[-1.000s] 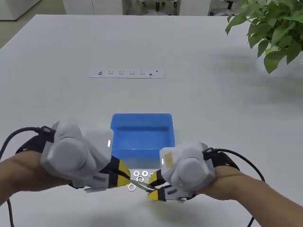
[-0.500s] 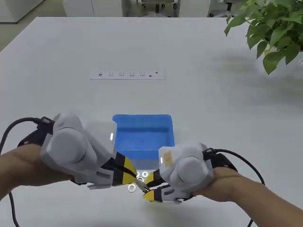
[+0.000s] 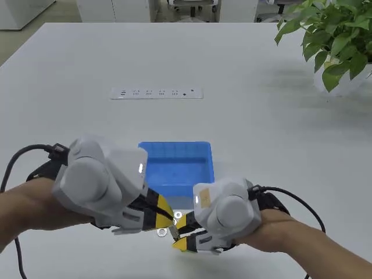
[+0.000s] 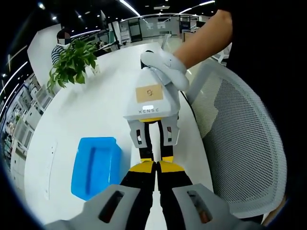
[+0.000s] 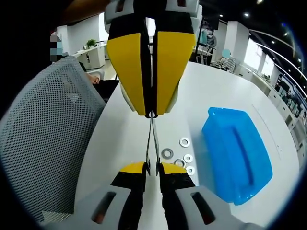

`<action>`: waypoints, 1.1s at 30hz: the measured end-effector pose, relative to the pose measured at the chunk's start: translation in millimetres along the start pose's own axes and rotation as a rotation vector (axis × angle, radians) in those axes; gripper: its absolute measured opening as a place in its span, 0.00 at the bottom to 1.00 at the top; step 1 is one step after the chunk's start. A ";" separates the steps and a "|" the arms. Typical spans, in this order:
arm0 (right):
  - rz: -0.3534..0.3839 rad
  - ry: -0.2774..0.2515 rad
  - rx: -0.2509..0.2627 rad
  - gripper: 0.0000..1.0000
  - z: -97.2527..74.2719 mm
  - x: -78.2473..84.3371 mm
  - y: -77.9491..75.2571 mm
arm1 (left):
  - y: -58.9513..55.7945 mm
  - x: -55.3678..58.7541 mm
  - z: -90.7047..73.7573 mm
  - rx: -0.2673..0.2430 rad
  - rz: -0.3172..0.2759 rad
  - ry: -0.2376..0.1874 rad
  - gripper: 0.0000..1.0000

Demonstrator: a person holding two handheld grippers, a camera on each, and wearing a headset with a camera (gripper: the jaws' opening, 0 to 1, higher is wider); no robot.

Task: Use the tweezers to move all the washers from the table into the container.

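Left claw (image 4: 156, 166) has its yellow-tipped jaws pinched to a narrow slit, clamped on one end of the tweezers (image 5: 152, 139). In the right gripper view those jaws come in from the top, with the thin metal legs emerging from their tips. In the head view this claw sits at the left in a person's hand, angled toward the other claw.

The tweezers run straight from the left claw's tips into the right claw's tips, low over the table (image 3: 261, 116).

A small cluster of washers (image 5: 167, 153) lies flat on the table just beside the tweezers, on the far side of both claws' tips. In the head view a few of them show in the gap where the two claws meet.

Right claw (image 5: 152, 168) is likewise squeezed narrow on the tweezers' other end. It faces the left claw tip to tip, the two very close together.

The blue container (image 3: 176, 165) stands open just beyond both claws, past the washers. A power strip (image 3: 157, 92) lies well beyond it. A plant (image 3: 328, 35) stands far off to the right claw's right. A mesh chair (image 4: 240, 143) shows behind the right claw in the left gripper view.
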State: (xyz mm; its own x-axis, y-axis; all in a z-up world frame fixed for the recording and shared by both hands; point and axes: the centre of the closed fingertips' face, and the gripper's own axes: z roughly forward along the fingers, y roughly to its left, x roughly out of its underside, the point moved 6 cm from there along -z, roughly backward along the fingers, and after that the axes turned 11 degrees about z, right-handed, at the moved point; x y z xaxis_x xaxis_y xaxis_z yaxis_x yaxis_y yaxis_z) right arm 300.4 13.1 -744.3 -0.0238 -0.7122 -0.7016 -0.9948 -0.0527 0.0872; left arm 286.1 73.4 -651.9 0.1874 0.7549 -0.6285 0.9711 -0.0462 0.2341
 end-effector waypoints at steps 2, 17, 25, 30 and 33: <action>0.000 0.005 0.000 0.13 -0.2 1.2 0.3 | -0.7 0.4 0.9 -0.003 -0.003 -0.002 0.05; 0.021 -0.010 0.002 0.17 -1.8 1.6 2.3 | -2.0 -0.8 5.3 -0.033 -0.034 -0.056 0.05; 0.037 -0.015 0.025 0.23 -7.1 2.4 0.4 | -0.8 -0.4 5.6 -0.046 -0.049 -0.063 0.05; 0.075 -0.028 0.058 0.26 -16.3 3.7 -2.9 | -0.8 0.8 4.6 -0.043 -0.047 -0.054 0.05; 0.095 -0.034 0.073 0.29 -22.8 5.3 -3.6 | -1.4 1.6 4.1 -0.043 -0.050 -0.052 0.05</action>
State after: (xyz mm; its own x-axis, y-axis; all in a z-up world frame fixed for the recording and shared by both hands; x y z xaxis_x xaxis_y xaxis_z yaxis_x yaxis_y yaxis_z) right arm 306.1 -6.5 -732.2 -0.1203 -0.6872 -0.7164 -0.9924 0.0657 0.1037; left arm 285.6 72.0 -656.3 0.1478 0.7204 -0.6776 0.9723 0.0194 0.2328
